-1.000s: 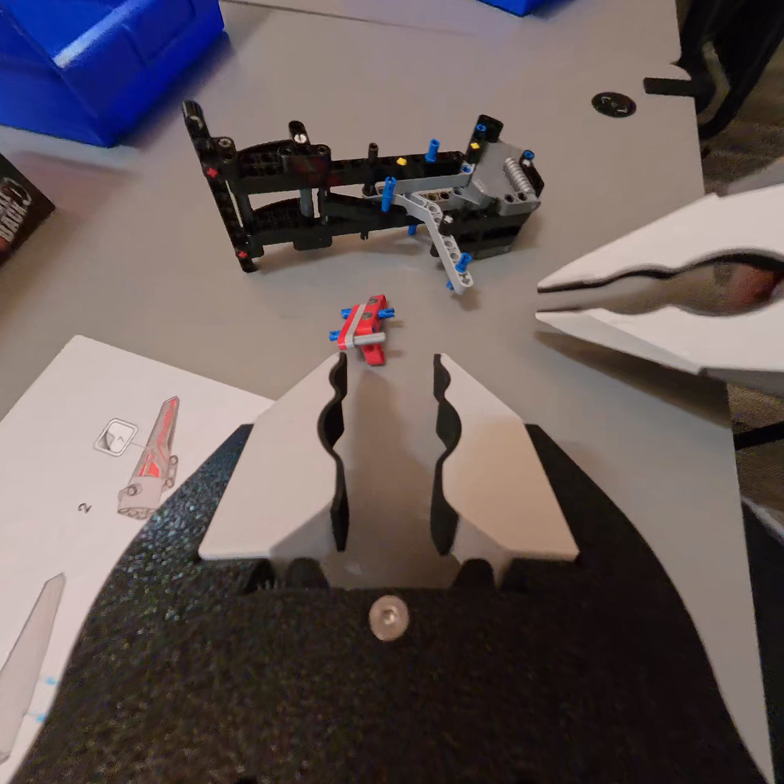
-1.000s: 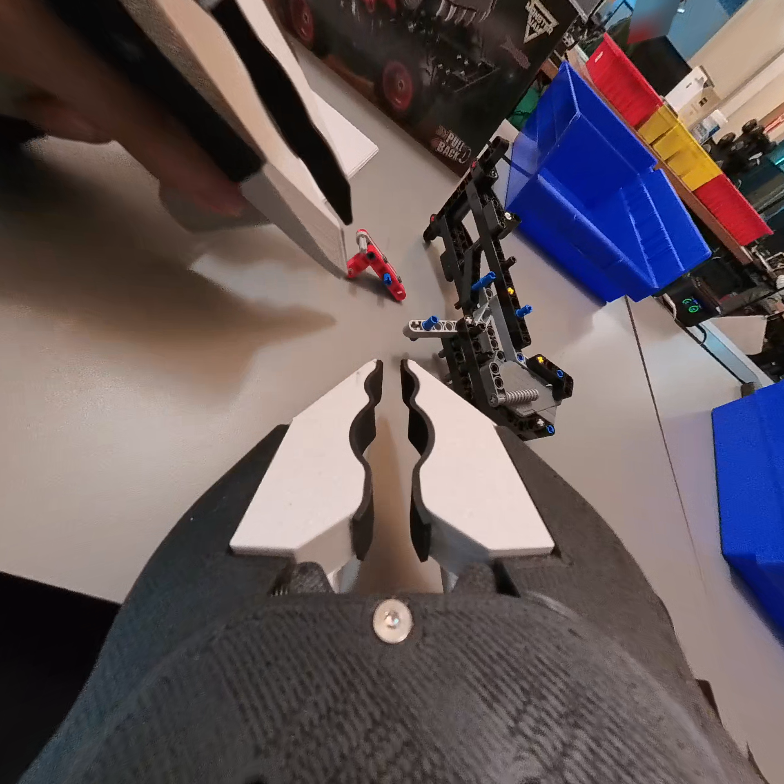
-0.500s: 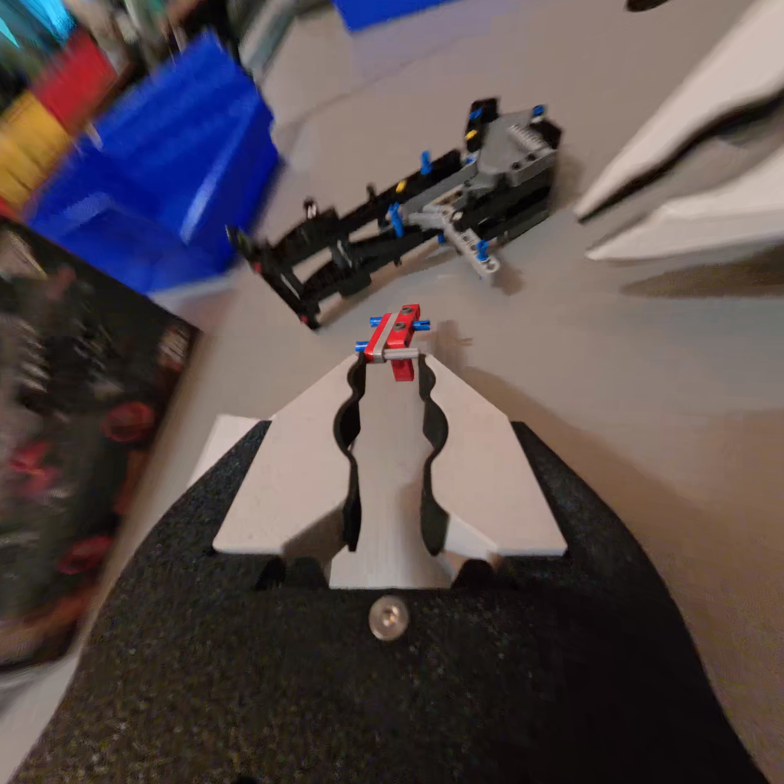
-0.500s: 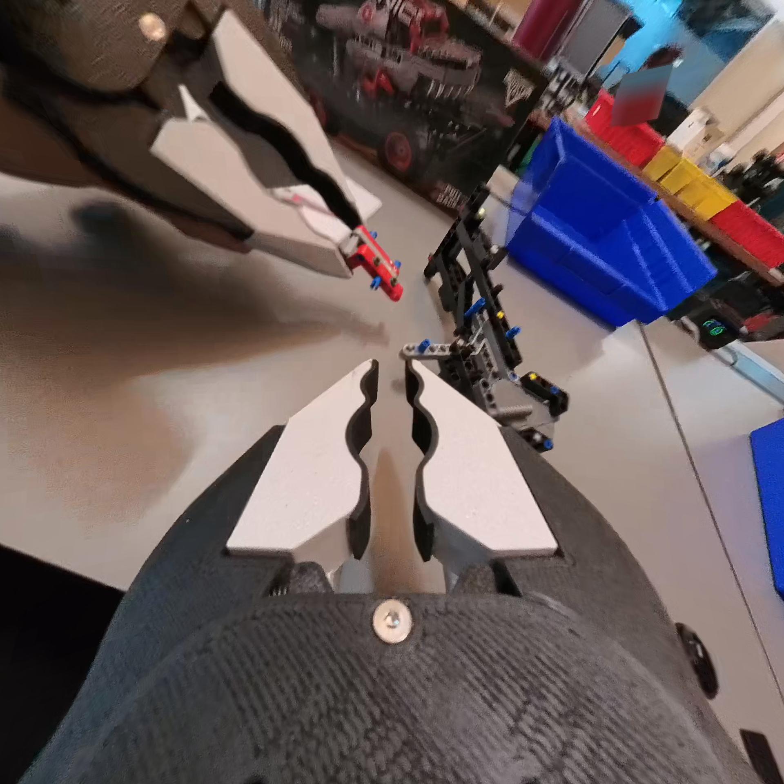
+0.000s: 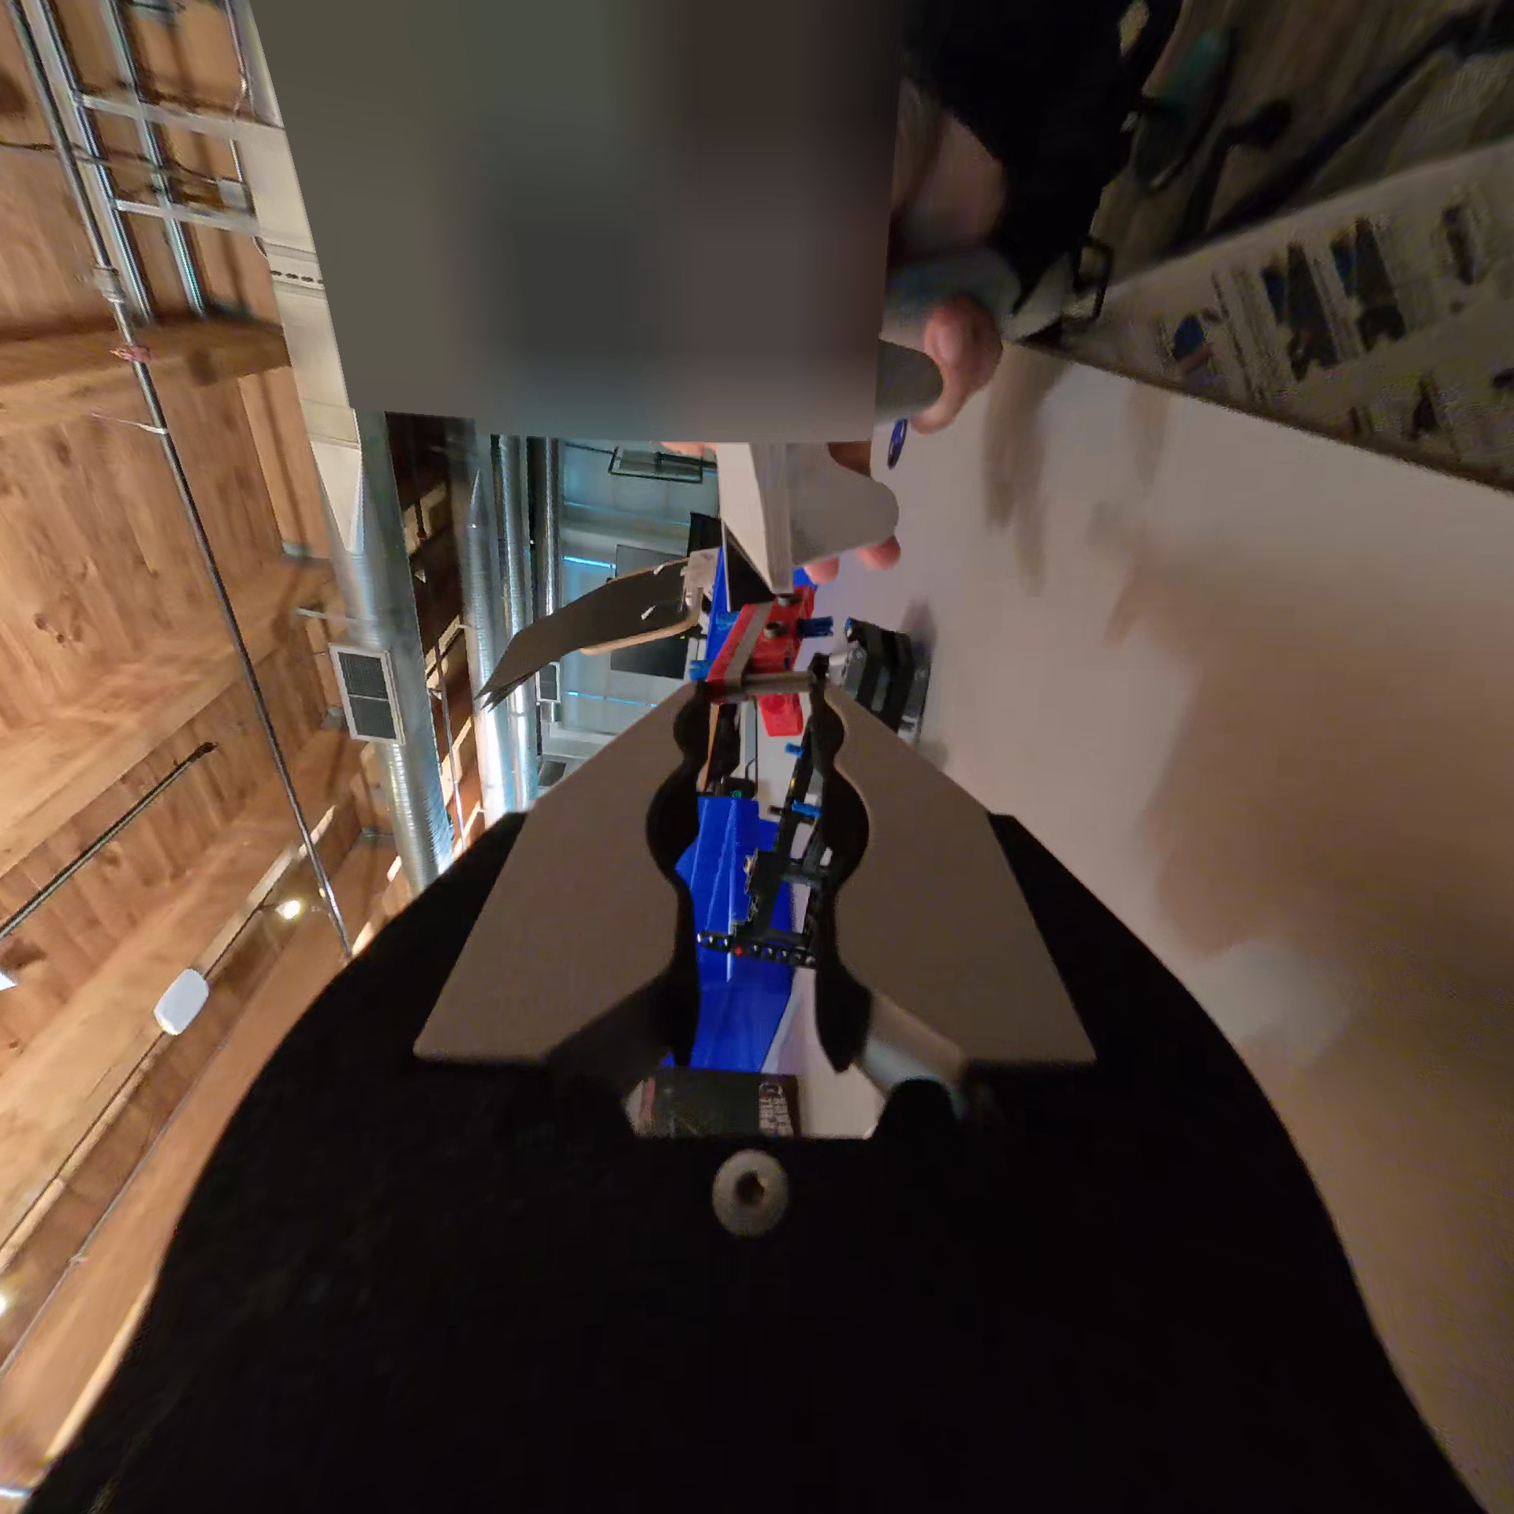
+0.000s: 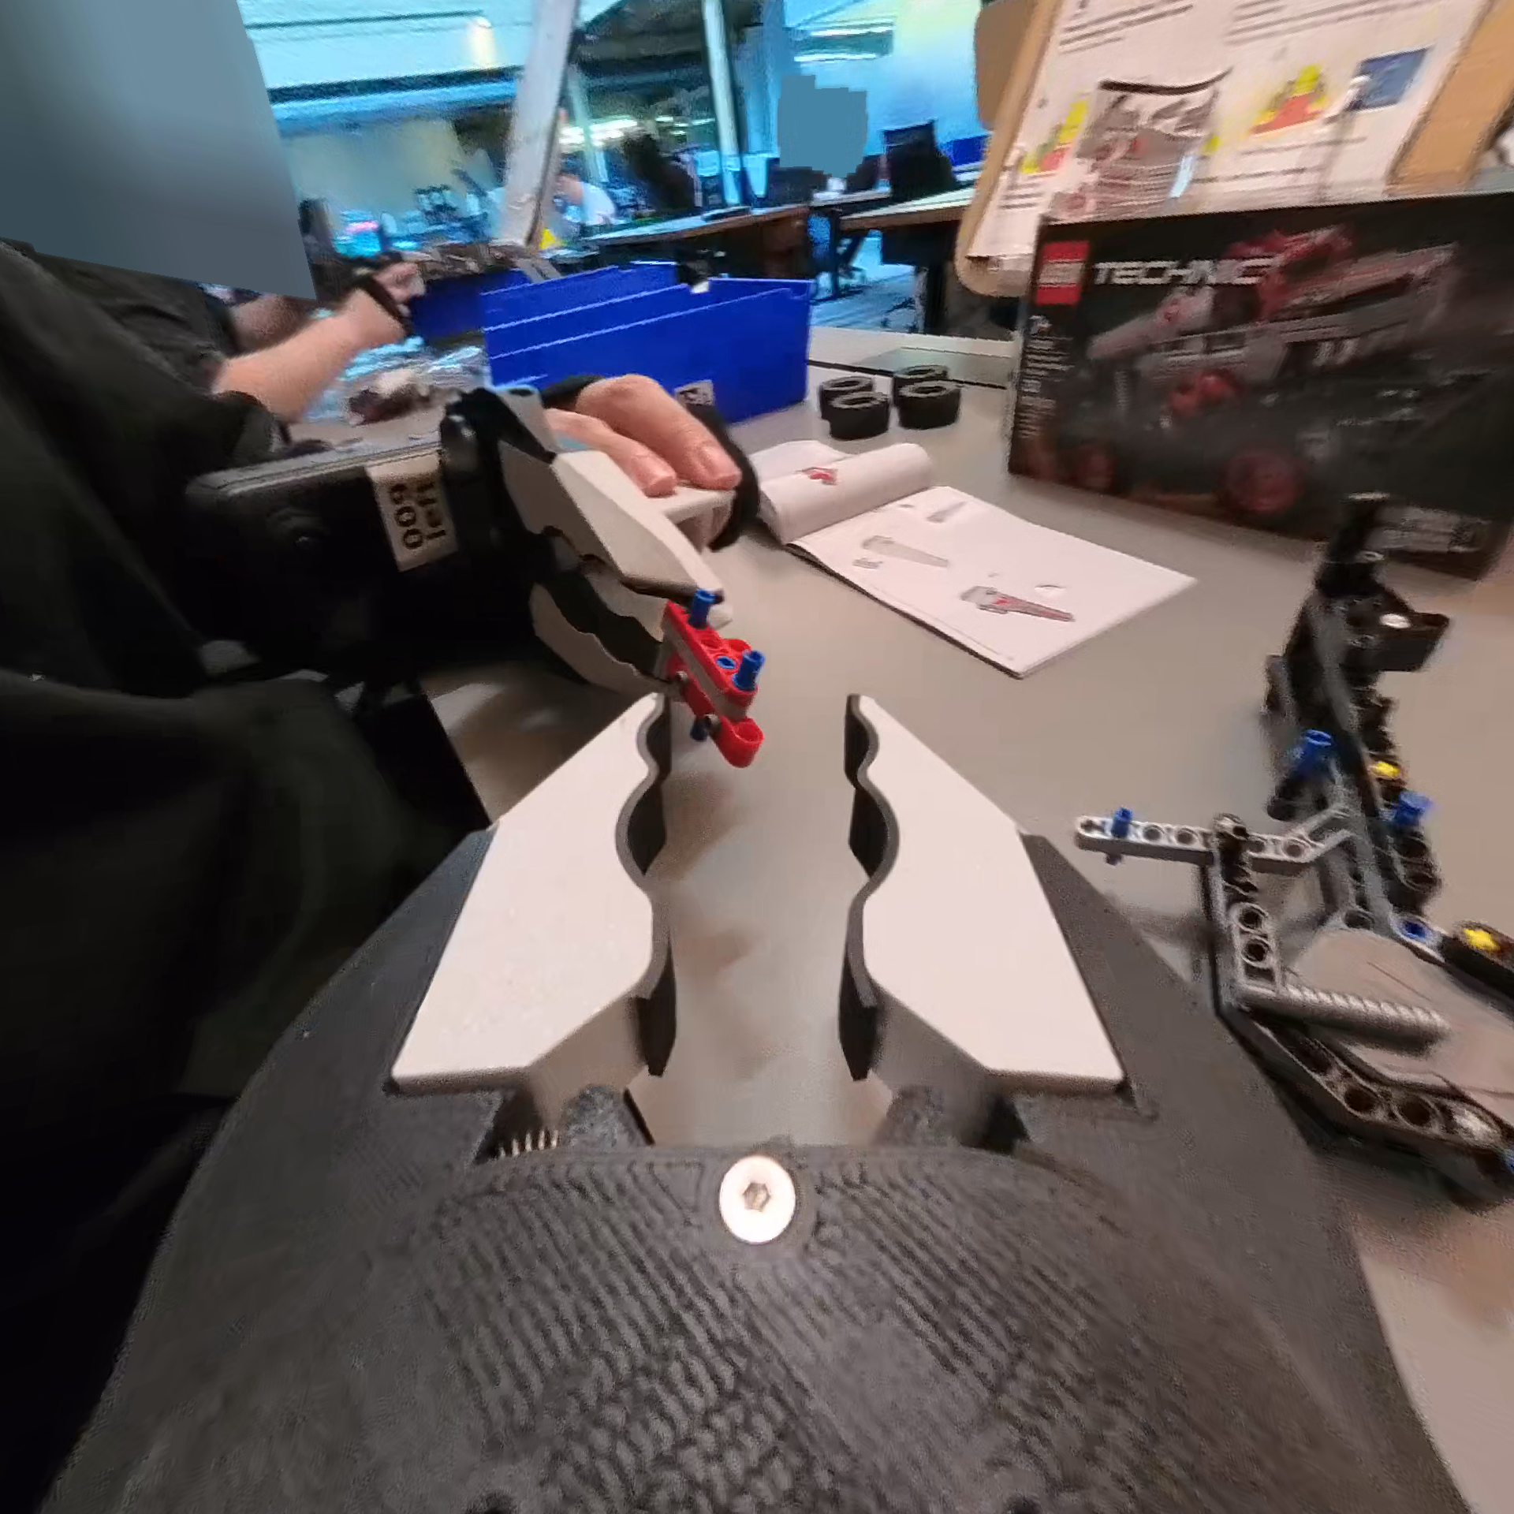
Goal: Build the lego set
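Observation:
My left gripper (image 5: 762, 690) is shut on a small red lego piece (image 5: 770, 651) with blue pins and a grey bar, held in the air and rolled onto its side. In the right wrist view the left gripper (image 6: 655, 635) holds the red piece (image 6: 711, 686) above the grey table (image 6: 1065, 721), just ahead of my left fingertip. My right gripper (image 6: 754, 721) is open and empty, pointing at the piece; it also shows in the left wrist view (image 5: 774, 541), close above the piece. The black and grey lego frame (image 6: 1344, 827) lies on the table to the right.
An open instruction booklet (image 6: 983, 565) lies beyond the grippers. The dark lego box (image 6: 1262, 369) stands at the back right. A blue bin (image 6: 639, 344) and several black tyres (image 6: 885, 401) sit at the back. A person in black is at the left. My two grippers' fingertips are within a few centimetres of each other.
My left gripper closed on the red piece, lifted it off the table and rolled sideways. My right gripper opened wider and turned toward the held piece.

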{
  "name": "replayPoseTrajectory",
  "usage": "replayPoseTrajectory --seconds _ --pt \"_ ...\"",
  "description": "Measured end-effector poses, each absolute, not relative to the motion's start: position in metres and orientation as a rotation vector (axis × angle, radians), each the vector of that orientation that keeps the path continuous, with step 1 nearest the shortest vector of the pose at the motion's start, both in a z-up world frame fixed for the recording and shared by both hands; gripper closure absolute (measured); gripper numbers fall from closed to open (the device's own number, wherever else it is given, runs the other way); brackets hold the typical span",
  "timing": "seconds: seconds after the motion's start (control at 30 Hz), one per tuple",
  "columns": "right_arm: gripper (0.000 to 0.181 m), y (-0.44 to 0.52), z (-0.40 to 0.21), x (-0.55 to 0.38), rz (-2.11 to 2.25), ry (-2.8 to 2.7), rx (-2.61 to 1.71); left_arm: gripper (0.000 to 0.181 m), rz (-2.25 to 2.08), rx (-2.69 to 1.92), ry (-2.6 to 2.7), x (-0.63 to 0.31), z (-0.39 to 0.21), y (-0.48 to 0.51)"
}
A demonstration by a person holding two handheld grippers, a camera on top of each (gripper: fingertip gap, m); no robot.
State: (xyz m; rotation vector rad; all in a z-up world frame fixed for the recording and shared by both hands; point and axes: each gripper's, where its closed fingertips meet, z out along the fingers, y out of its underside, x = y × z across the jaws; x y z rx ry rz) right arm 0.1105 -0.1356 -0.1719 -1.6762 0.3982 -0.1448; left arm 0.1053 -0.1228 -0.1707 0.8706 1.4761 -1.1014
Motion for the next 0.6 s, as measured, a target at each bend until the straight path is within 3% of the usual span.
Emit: replayPoseTrajectory --seconds 0.07,0.1,0.27,0.47,0.6 --pt "0.148 -0.129 -0.170 0.106 -0.147 0.357 -1.671 0.160 -1.110 0.869 1.479 0.104 -0.170 -0.123" --pt "0.164 -0.127 -0.170 0.104 -0.166 0.330 -1.676 0.160 -1.105 0.864 1.481 0.105 -0.170 -0.123" --pt "0.176 -0.126 -0.174 0.111 -0.297 0.356 -1.679 0.160 -1.098 0.750 1.582 0.127 -0.178 -0.117" --pt "0.176 -0.145 -0.184 0.139 -0.722 0.579 -1.710 0.145 -1.180 0.345 1.941 0.169 -0.200 -0.108" --pt "0.176 -0.170 -0.185 0.154 -1.169 0.776 -1.693 0.156 -1.480 -0.076 2.195 0.174 -0.197 -0.112"
